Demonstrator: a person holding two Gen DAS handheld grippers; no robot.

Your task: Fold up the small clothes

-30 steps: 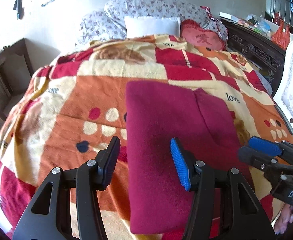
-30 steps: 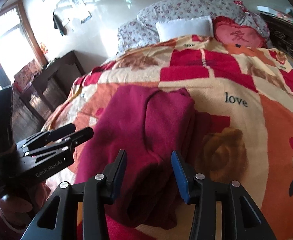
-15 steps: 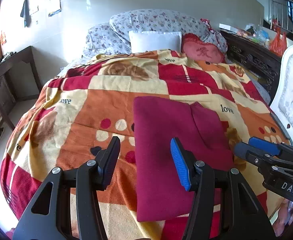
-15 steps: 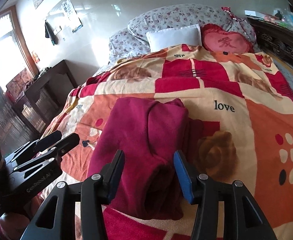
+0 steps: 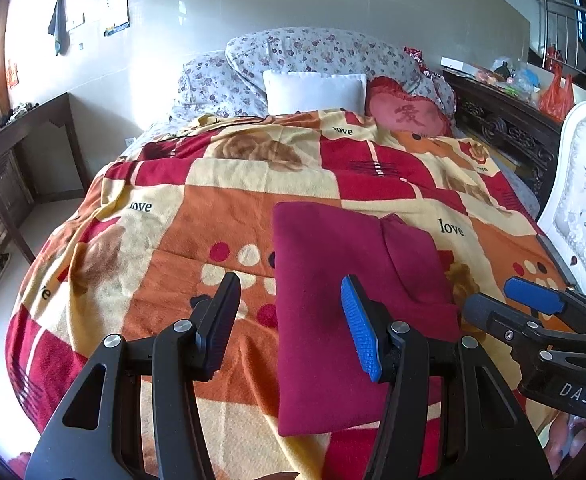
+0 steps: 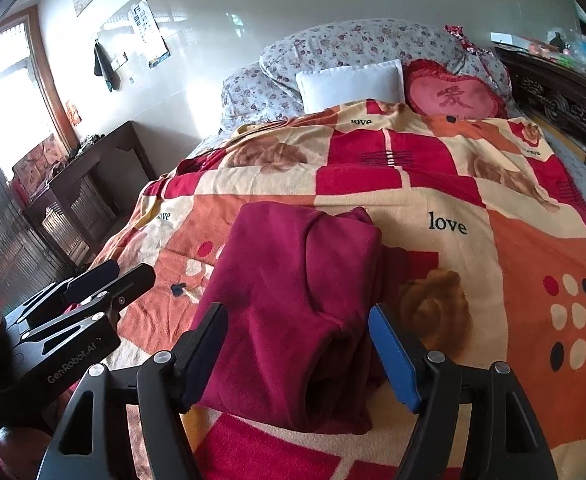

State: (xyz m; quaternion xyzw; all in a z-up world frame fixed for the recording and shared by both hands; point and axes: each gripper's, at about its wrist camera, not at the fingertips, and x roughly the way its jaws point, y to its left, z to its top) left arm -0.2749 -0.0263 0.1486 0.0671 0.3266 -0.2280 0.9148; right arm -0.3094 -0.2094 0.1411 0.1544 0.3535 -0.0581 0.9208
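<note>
Garment: the dark red fleece garment (image 5: 345, 304) lies folded in a long rectangle on the near half of the bed, with a narrower folded layer along its right side. In the right wrist view (image 6: 293, 300) this layer looks thick and rolled at the near end.
Surface: the checked orange, red and cream fleece blanket (image 5: 221, 216) covers the bed and gives a flat, soft place for folding.
Left gripper: the left gripper (image 5: 289, 320) hovers above the near left edge of the garment, fingers wide apart, holding nothing.
Right gripper: the right gripper (image 6: 297, 356) is also spread wide and empty, above the near end of the garment; the cloth shows between its fingers but I see no contact.
Reason of the pose: both tools are free of the cloth, probably because the fold is already laid down.
Progress: I judge the folding is almost complete; perhaps one more fold across, or a flattening of the bulky right side, remains.
Background: a white square pillow (image 5: 313, 90) and a red heart-shaped cushion (image 5: 407, 114) are at the far end, well apart from the work.
</note>
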